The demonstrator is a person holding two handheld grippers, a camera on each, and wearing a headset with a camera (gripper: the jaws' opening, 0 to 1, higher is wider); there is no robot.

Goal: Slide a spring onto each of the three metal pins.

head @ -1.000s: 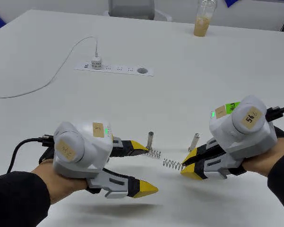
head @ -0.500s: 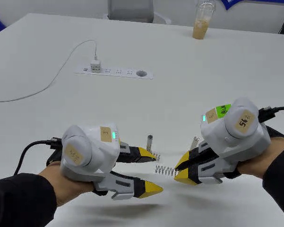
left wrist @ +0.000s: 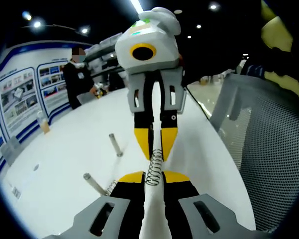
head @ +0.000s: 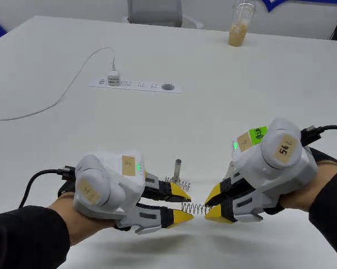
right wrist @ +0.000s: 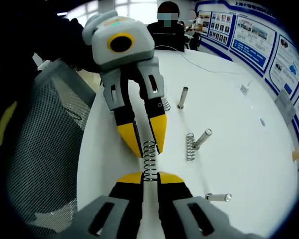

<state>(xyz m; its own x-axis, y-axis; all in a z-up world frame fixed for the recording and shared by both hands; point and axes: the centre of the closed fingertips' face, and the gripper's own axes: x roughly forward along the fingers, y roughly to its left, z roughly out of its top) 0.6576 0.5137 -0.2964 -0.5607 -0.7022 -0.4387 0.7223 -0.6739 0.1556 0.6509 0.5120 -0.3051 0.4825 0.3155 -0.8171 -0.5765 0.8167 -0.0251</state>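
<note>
A thin wire spring (head: 195, 208) stretches level between my two grippers just above the white table (head: 213, 112). My right gripper (head: 212, 205) is shut on its right end, and my left gripper (head: 181, 204) has its yellow tips shut on the left end. The left gripper view looks along the spring (left wrist: 154, 169) to the right gripper (left wrist: 155, 149). A metal pin (head: 178, 167) stands upright just behind, with a second spring (head: 181, 184) lying at its foot. In the right gripper view I see three pins: one upright (right wrist: 182, 97), one tilted (right wrist: 204, 137) beside a third spring (right wrist: 190, 146), and one lying flat (right wrist: 219, 197).
A white power strip (head: 137, 84) with a plugged charger and cable lies mid-table. A plastic cup of brown drink (head: 239, 25) stands at the far edge beside a grey chair (head: 155, 11). A mesh chair (left wrist: 258, 144) is close to the table's near side.
My left gripper's jaws, wide open a second ago, have come together on the spring's left end. Both grippers have moved closer to each other and a little toward me.
</note>
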